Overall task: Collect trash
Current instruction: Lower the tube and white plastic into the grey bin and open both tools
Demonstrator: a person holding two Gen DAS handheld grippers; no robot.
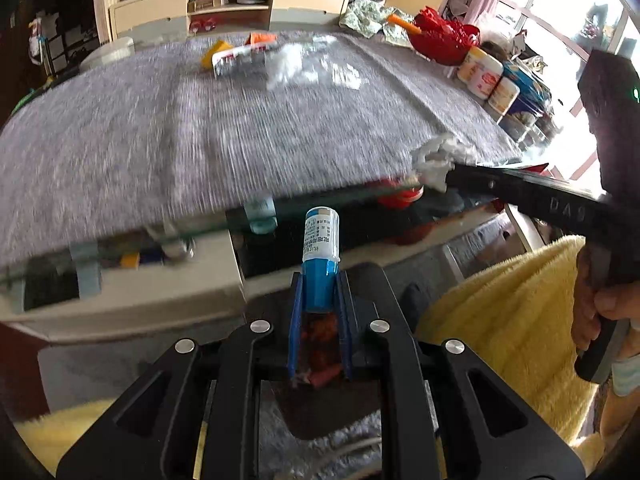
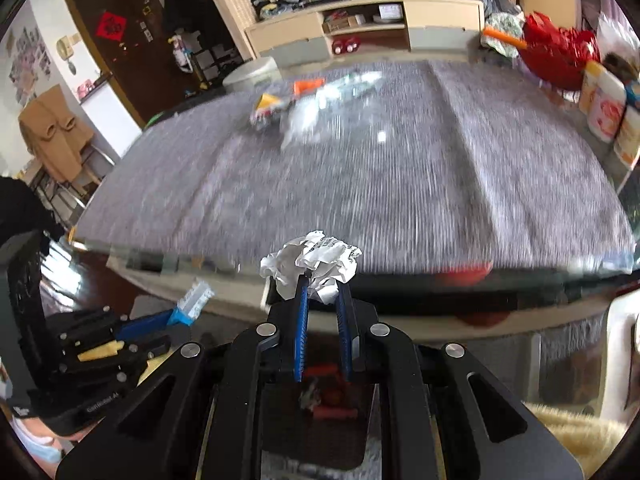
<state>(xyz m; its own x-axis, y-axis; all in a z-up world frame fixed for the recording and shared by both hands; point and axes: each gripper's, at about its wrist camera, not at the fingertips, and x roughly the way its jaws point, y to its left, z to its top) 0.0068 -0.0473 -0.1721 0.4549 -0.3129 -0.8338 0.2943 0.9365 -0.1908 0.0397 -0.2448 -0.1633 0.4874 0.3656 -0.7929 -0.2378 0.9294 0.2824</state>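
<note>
My left gripper (image 1: 320,280) is shut on a small bottle (image 1: 321,248) with a blue cap and white label, held in front of the table's near edge. It also shows at the left of the right wrist view (image 2: 188,306). My right gripper (image 2: 323,280) is shut on a crumpled white paper ball (image 2: 312,260), also just off the near edge; the ball shows in the left wrist view (image 1: 436,160). More trash lies at the far side of the grey table cover (image 1: 200,128): a clear plastic wrapper (image 1: 304,64), a yellow and orange packet (image 1: 236,50).
A red bag (image 1: 444,36) and several jars (image 1: 490,76) stand along the table's right side. A cream TV cabinet (image 1: 228,4) is behind. A yellow fleece blanket (image 1: 512,312) lies at lower right. A dark bin with red scraps sits below the grippers (image 2: 324,400).
</note>
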